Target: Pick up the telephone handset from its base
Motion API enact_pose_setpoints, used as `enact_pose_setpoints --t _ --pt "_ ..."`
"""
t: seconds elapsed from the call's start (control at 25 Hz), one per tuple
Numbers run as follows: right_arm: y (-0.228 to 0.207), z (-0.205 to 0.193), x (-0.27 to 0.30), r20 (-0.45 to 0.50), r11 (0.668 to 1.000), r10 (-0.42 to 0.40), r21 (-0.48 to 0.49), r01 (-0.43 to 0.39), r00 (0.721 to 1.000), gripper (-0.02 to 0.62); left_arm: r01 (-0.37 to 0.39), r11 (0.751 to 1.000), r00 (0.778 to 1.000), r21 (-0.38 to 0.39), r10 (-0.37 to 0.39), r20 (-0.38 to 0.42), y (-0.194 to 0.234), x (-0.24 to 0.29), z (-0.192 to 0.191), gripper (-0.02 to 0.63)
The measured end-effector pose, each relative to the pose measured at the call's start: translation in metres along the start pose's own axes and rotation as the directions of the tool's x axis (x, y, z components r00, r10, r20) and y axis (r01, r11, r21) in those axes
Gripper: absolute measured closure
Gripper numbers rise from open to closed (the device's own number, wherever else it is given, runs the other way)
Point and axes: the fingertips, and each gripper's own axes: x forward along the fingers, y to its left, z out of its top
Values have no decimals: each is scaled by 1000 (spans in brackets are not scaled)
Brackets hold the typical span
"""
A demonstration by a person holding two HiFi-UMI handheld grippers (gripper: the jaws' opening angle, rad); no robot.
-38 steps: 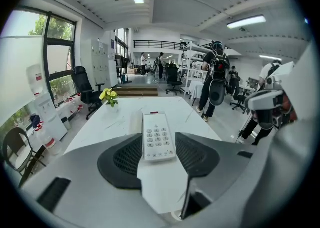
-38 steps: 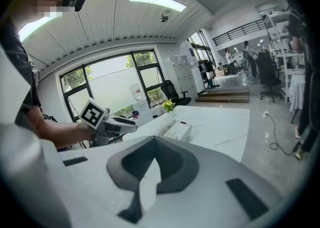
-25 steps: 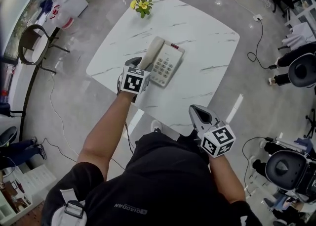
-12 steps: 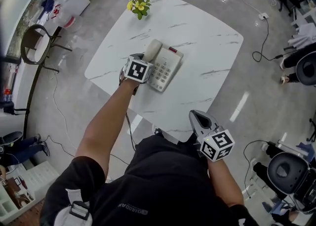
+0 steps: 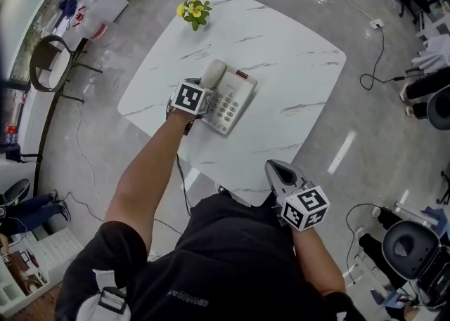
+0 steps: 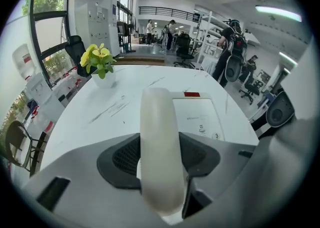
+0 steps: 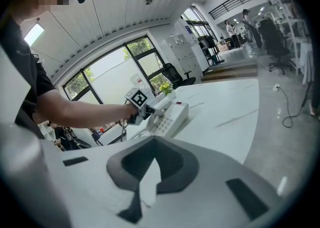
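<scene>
1. The table [image 5: 281,67] carries the phone close to its left-near edge, with flowers [image 5: 193,10] at the far corner.
2. The base [image 5: 235,98] sits flat on the table, with its keypad on the right half.
3. The handset [image 6: 160,142] lies in its cradle along the base's left side and is not yet lifted.
4. The left gripper [image 5: 201,93] is down over the handset's near end. Its jaws have just been opening and stand wide, one on each side of the handset, not clamped on it. The reach looks done; closing and lifting are left.
5. The right gripper [image 5: 275,169] hangs off the table's near edge, well apart from the phone. Its jaws are clenched on nothing and it plays no part.
</scene>
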Motion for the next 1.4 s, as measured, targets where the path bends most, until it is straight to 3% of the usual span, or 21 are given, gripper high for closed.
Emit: enact_pose_setpoints --t 0.12,0.56,0.84,1.2,1.4 --pt "-3 -1 -1 -1 1000 -5 0 5 1000 594 27 1000 1000 2 -27 -8 -3 2 -1 382" --pt "3 -6 -17 0 999 -42 -31 42 999 594 -6 1000 1000 10 6 7 -1 -4 3 393" --pt "11 -9 -29 31 996 -84 -37 86 996 594 16 1000 998 14 -17 61 -9 -39 10 393" --pt "44 7 -33 87 988 -95 -115 104 992 594 111 990 977 -81 -94 193 -22 -109 -4 391" --pt "61 15 -35 129 984 -102 -132 119 986 594 129 991 950 -31 -114 290 -30 -159 -13 391"
